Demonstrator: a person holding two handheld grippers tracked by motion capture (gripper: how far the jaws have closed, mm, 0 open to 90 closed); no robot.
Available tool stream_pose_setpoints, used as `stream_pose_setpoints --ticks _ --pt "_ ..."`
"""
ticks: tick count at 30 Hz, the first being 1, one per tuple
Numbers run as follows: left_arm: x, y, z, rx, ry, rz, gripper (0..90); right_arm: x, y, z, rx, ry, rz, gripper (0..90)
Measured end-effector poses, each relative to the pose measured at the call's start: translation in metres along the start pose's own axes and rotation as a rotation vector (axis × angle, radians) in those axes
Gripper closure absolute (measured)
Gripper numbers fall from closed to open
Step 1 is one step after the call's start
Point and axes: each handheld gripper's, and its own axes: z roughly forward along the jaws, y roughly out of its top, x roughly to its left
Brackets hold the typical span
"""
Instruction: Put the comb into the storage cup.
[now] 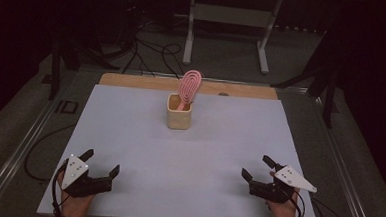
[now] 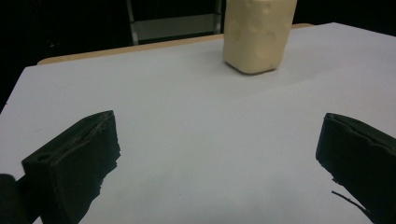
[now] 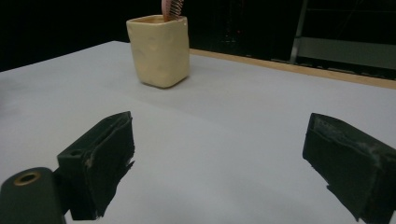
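In the cream cup (image 1: 179, 117), a pink brush (image 1: 188, 87).

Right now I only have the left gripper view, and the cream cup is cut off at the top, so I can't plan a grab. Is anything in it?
Observer: Yes, a pink brush stands in the cream cup, its oval head above the rim.
Operator: Which way does it lean?
Observer: In the high view it leans toward the cup's far right corner.
Operator: Where's the other gripper?
Observer: The right gripper rests at the near right of the white table, jaws wide apart and holding nothing.
Operator: And mine?
Observer: The left gripper sits at the near left, also open.
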Motion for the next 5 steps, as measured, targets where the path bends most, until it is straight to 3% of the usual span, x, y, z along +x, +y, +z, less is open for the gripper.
stream_pose_setpoints --ticks 5 --pt "-0.0022 -0.0006 0.0011 0.013 0.006 0.008 0.0 0.0006 -0.0004 0.0009 0.004 0.014 0.003 8.8"
